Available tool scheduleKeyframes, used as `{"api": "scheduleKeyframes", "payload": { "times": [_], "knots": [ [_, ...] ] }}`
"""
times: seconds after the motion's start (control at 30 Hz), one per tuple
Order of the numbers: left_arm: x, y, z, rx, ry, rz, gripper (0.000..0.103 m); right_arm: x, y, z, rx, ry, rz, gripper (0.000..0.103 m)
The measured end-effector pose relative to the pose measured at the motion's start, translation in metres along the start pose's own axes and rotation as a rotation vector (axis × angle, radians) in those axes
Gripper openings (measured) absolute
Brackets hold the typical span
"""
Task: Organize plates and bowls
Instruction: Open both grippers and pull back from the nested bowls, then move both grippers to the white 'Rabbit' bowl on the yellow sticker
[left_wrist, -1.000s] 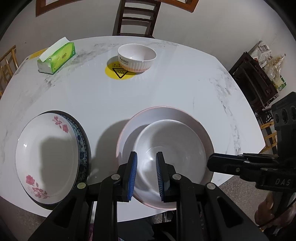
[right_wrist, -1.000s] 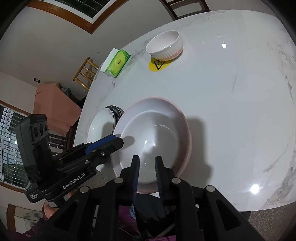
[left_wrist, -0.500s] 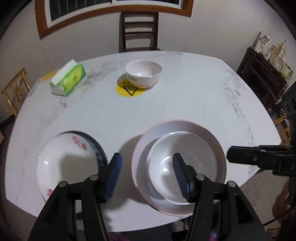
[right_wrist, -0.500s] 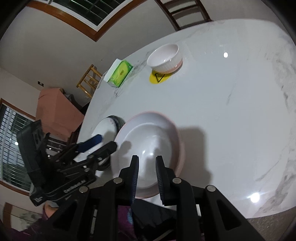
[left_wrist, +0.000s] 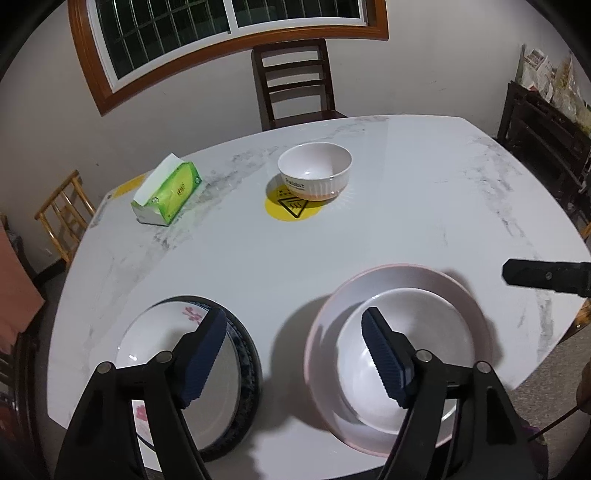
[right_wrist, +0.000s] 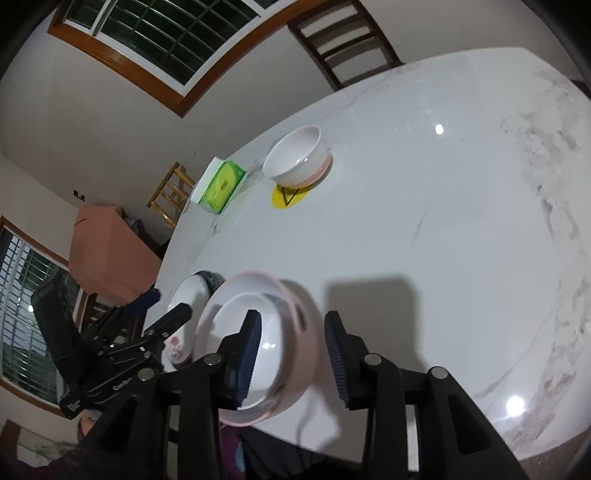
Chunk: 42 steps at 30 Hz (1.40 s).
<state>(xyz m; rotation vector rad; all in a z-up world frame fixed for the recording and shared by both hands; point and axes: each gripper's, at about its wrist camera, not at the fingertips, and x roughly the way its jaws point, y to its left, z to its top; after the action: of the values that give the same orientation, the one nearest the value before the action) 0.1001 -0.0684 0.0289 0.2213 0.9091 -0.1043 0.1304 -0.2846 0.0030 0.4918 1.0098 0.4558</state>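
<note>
A white bowl (left_wrist: 417, 328) sits nested inside a larger pink-rimmed bowl (left_wrist: 402, 275) at the table's near right. A white flower-patterned plate (left_wrist: 155, 332) lies on a dark-rimmed plate (left_wrist: 247, 339) at the near left. A small ribbed white bowl (left_wrist: 314, 170) stands mid-table on a yellow sticker. My left gripper (left_wrist: 293, 350) is open and empty, raised above the gap between the plates and the bowls. My right gripper (right_wrist: 291, 354) is open and empty, raised over the pink bowl's (right_wrist: 295, 332) right rim.
A green tissue box (left_wrist: 168, 194) lies at the far left of the white marble table (left_wrist: 424, 206). A dark wooden chair (left_wrist: 295, 85) stands behind the table. A dark cabinet (left_wrist: 546, 136) is at the right, a light wooden chair (left_wrist: 62, 214) at the left.
Both grippers opened and pulled up and back from the nested bowls; the left opened first, the right in the last half second. The bowls stay on the table.
</note>
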Motion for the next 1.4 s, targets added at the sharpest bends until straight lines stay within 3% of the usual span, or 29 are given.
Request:
{"api": "scheduleKeyframes", "payload": {
  "times": [0.47, 0.63, 0.9, 1.17, 1.4],
  "knots": [
    [0.028, 0.004, 0.013, 0.012, 0.03, 0.06, 0.083, 0.04, -0.026, 0.018, -0.095, 0.039, -0.108, 0.037],
    [0.05, 0.017, 0.024, -0.045, 0.082, -0.002, 0.085, 0.06, -0.043, 0.039, -0.066, 0.087, -0.08, 0.042],
    [0.092, 0.05, 0.055, -0.181, 0.17, -0.164, 0.084, 0.088, -0.056, 0.088, -0.015, 0.116, -0.064, 0.045],
    [0.138, 0.07, 0.093, -0.221, 0.226, -0.232, 0.084, 0.111, -0.045, 0.148, 0.0, 0.096, -0.037, 0.045],
    [0.175, 0.083, 0.12, -0.252, 0.251, -0.272, 0.084, 0.139, -0.042, 0.192, 0.048, 0.137, 0.021, 0.045]
  ]
}}
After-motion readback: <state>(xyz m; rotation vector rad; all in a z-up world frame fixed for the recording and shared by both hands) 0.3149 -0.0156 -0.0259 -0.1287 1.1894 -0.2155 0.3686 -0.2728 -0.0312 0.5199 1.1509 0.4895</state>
